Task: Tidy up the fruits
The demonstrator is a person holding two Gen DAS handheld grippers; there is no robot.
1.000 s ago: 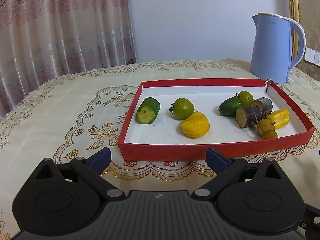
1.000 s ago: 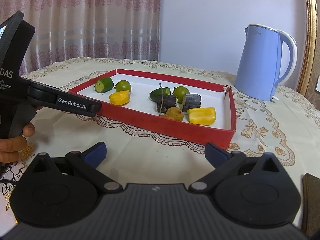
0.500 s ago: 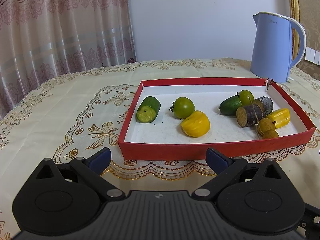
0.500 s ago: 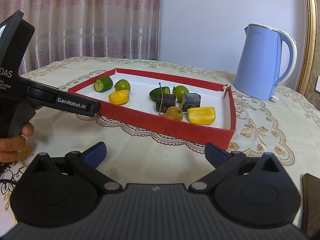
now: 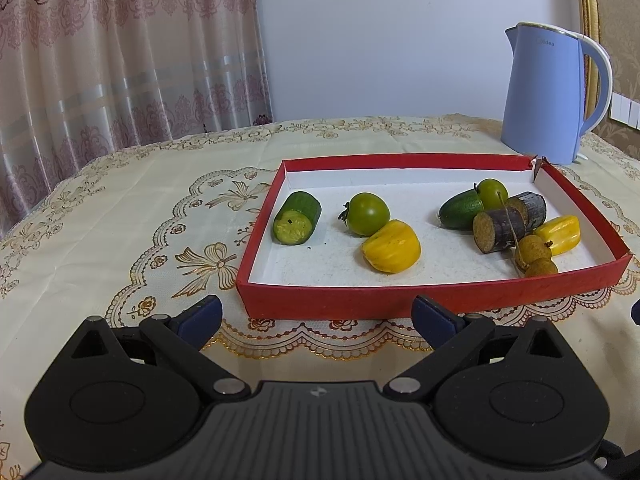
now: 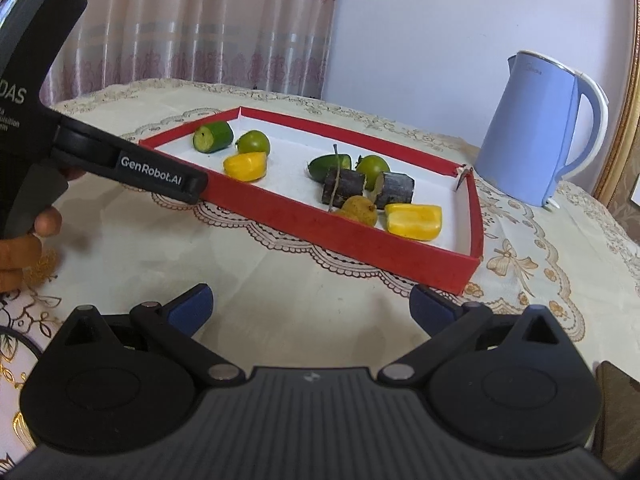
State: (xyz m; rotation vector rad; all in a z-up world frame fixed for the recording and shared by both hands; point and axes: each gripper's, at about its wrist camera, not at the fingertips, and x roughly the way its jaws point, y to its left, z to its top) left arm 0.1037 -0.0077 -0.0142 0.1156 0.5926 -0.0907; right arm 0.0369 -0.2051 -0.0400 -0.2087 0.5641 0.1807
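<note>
A shallow red tray (image 5: 344, 303) sits mid-frame on a cream embroidered tablecloth (image 5: 120, 224), holding the fruit. At its left end lie a cut cucumber piece (image 5: 297, 223), a green tomato (image 5: 367, 214) and, touching it, a yellow fruit wedge (image 5: 391, 251). At the right end cluster a green avocado-like fruit (image 5: 460, 210), a second green tomato (image 5: 493, 193), two dark sugarcane pieces (image 5: 500, 230), two brown longans (image 5: 534, 254) on a stem, and another yellow wedge (image 5: 560, 234). A pale blue electric kettle (image 5: 548, 96) stands at upper right, beyond the tray. The left gripper (image 5: 318, 316), low in the frame, hangs short of the tray's near wall, jaws spread wide and holding nothing. The right gripper (image 6: 310, 307) is likewise wide apart and bare over the cloth, with the left tool's black body at its frame's left edge.
</note>
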